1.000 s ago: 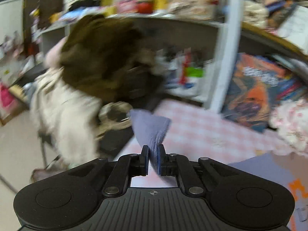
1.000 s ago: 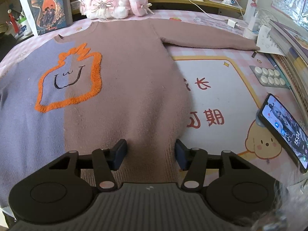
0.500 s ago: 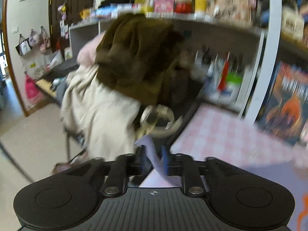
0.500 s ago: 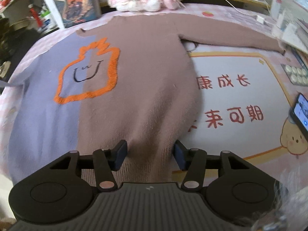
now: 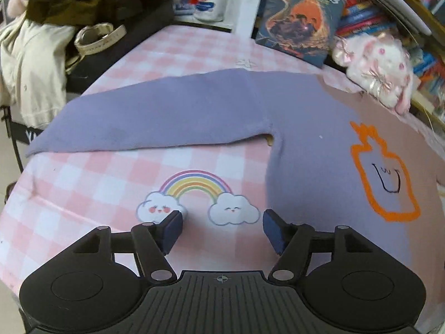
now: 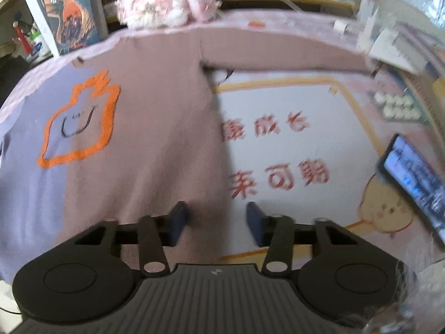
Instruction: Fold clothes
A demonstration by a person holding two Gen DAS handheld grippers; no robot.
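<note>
My left claw [image 5: 222,229] opens empty; my right claw [image 6: 217,222] closes around the purple-and-mauve knit sweater's [image 6: 144,128] hem, unpinched. Next: fold.

Sweater [image 5: 306,128] flat on checked tablecloth [image 5: 111,183]

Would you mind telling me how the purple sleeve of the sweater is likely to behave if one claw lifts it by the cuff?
The purple sleeve lies flat and limp on the checked tablecloth, so it would probably droop rather than hold its shape. The knit looks soft and fuzzy, so likely easy to grip. Being joined to the sweater, it may tug the body along.
</note>
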